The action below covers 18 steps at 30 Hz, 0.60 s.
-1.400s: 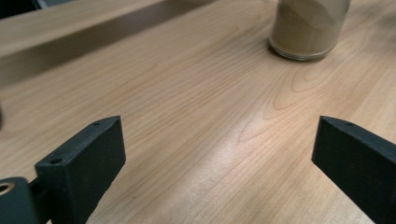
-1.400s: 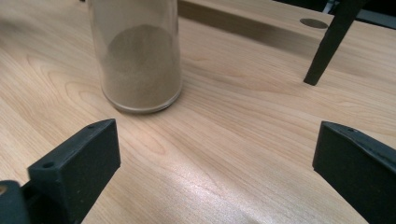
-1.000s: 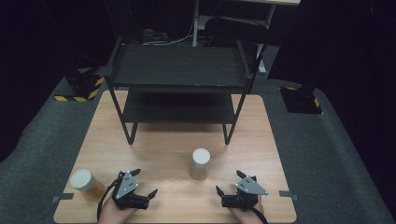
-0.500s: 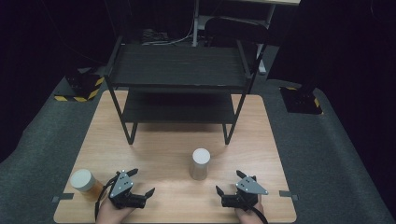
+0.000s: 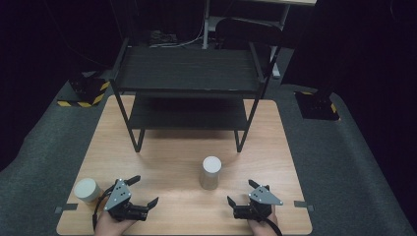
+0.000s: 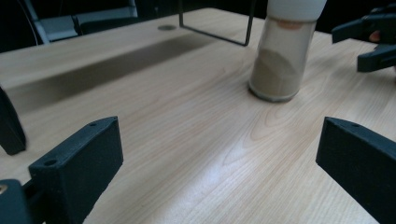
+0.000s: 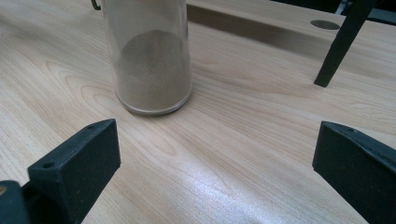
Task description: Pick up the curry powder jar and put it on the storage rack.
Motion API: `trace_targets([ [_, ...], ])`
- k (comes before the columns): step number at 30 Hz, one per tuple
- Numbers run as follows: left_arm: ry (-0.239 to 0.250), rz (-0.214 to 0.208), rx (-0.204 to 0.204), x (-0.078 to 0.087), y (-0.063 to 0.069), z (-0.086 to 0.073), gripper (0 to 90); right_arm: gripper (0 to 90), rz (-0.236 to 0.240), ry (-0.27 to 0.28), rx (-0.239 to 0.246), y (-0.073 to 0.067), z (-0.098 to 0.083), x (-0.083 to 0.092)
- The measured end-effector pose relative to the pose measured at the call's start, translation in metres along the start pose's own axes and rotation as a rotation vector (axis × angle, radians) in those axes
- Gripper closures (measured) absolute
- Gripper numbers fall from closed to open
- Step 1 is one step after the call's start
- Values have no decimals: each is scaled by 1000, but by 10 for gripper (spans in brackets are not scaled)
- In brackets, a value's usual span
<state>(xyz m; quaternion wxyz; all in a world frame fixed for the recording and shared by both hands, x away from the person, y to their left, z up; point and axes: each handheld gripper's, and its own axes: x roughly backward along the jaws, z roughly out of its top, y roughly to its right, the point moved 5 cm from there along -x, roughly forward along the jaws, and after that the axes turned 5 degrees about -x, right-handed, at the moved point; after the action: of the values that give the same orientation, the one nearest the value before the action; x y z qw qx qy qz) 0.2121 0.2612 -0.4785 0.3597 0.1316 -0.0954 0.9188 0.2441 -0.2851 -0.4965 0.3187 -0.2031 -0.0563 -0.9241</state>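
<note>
We see a clear cylindrical jar (image 5: 210,173) with a white lid, standing upright on the wooden table (image 5: 167,162), in front of the black two-tier shelf (image 5: 189,73) and between our two grippers. In the left gripper view the jar (image 6: 285,56) shows a fill of tan powder to about half its height below the white cap; in the right gripper view the same jar (image 7: 149,60) stands just ahead and to the left, its powder heaped against the glass. Our left gripper (image 5: 139,191) rests low at the near edge with its jaws spread wide, holding and touching nothing. Our right gripper (image 5: 241,191) likewise has its jaws wide apart and empty, near the jar but clear of it. A second, squat white-lidded jar (image 5: 87,190) stands just left of the left gripper.
</note>
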Motion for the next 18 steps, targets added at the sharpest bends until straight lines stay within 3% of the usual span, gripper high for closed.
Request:
trace_targets([
  [6, 25, 23, -20, 16, 0, 9, 6, 3, 1, -2, 2, 0, 0, 0],
  [12, 61, 47, 4, 35, -2, 17, 7, 3, 3, -6, 4, 0, 1, 0],
  [18, 57, 78, -5, 50, -2, 24, 7, 3, 4, -3, 3, 0, 0, 0],
])
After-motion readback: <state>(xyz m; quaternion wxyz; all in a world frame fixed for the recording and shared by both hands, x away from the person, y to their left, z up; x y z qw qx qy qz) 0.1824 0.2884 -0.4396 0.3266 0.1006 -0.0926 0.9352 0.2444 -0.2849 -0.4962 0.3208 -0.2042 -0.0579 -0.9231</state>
